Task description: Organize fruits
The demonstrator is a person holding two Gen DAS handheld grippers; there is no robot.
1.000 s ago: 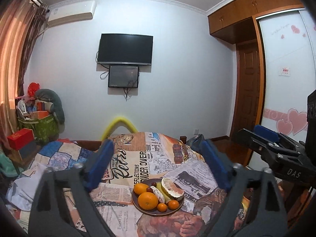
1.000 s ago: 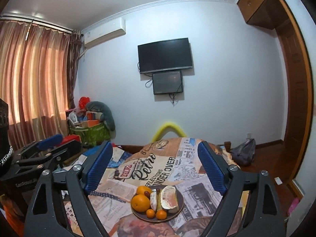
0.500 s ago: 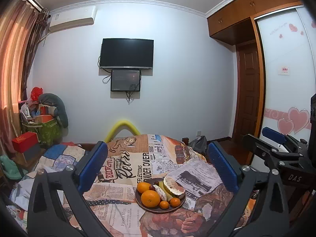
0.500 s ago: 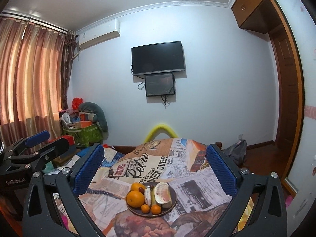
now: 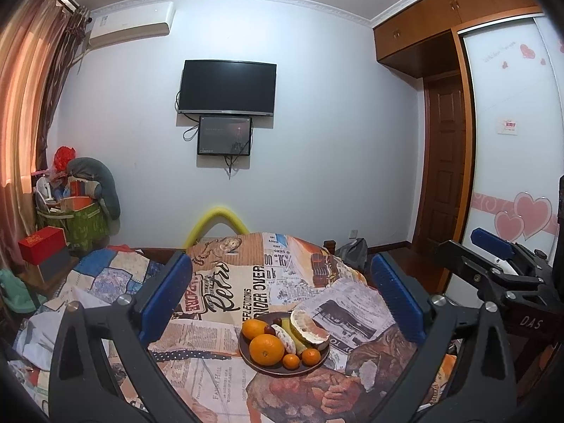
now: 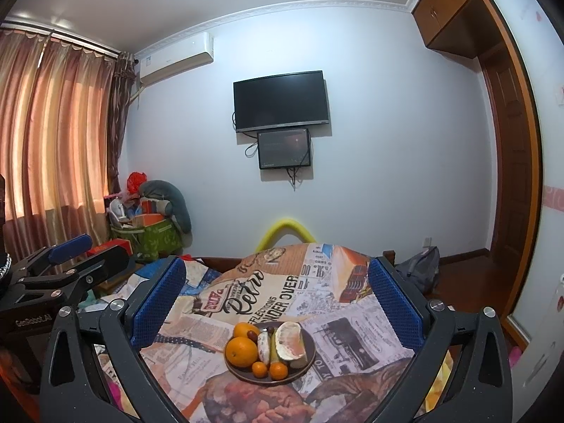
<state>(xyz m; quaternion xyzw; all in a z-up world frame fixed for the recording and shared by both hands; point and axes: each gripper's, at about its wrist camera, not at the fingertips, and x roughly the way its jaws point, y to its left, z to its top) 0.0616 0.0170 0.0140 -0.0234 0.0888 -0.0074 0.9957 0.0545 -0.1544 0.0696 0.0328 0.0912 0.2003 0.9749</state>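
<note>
Nearest the cameras, the left gripper (image 5: 278, 292) and the right gripper (image 6: 276, 294) are both hovering over a cloth-covered surface (image 5: 218, 380), each with its blue-padded fingers (image 5: 165, 299) spread wide after just opening, and nothing is sitting between them. Just beyond the fingers and below them, centred in the gap in both wrist views, a dark round plate (image 5: 262, 366) is resting on the newspaper-print cloth (image 6: 246, 292). The plate is holding the fruits: a large orange (image 5: 267, 349) at the front left, a second orange (image 5: 254, 328) behind it, two small tangerines (image 5: 291, 361) at the front edge, a banana (image 5: 294, 335) lying down the middle beside a pale speckled fruit slice (image 5: 283, 337), a few dark red fruits (image 5: 270, 329) towards the back, and a peeled pomelo segment (image 5: 310, 328) on the right. The fruits are lying clear of both pairs of fingers. Farther back, a yellow foam arch (image 5: 218, 220) is rising behind the surface, a green basket (image 5: 86, 227) is overflowing with clutter by the curtain (image 6: 53, 141), and a television (image 5: 227, 87) is hanging on the far wall.
</note>
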